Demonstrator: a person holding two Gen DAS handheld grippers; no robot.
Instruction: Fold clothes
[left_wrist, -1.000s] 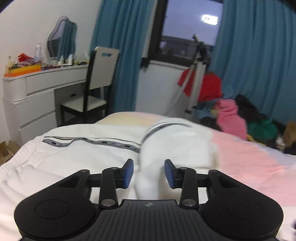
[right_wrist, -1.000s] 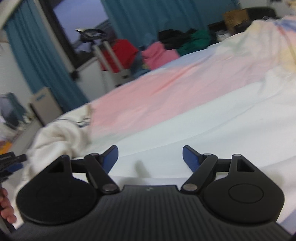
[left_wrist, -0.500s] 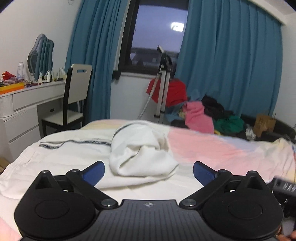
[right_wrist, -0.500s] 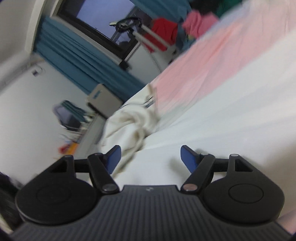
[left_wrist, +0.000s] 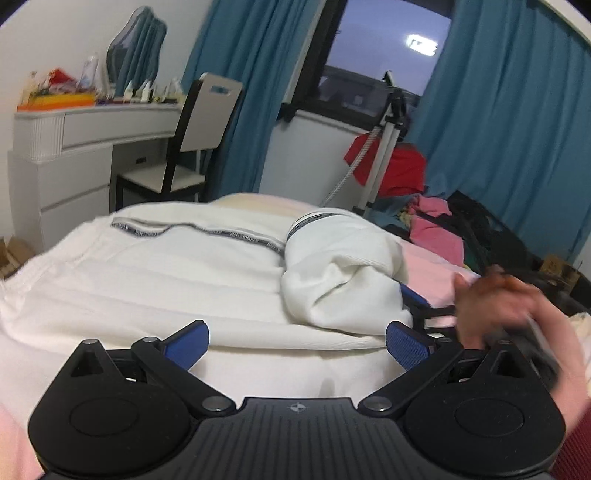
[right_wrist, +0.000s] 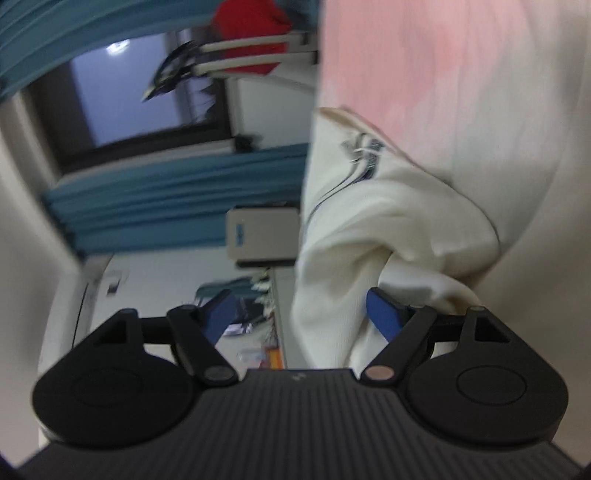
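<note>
From the left wrist view, the left gripper hangs over the near edge of the bed, its blue pads spread as wide as they go and nothing between them. Ahead of it a white garment lies spread across the bed's left side, a dark printed stripe running along it toward the far edge. The garment's right end is bunched into a rumpled mound near the middle of the bed, where the white cloth meets the pink bedding. At the mound's right flank a blurred hand brings in the right gripper; one blue finger shows just beside the cloth. Beyond the far edge stand a chair, a white dresser, teal curtains and a heap of clothes.

From the right wrist view, the picture is rolled on its side and smeared with motion. The right gripper has its jaws opening, and a fold of the white garment hangs into the gap between them. The right-hand pad sits against or just under the bunched cloth; the left-hand pad stands clear, so the cloth is not pinched. The pink bedding fills the upper right, and the window and curtains sit to the left.
</note>
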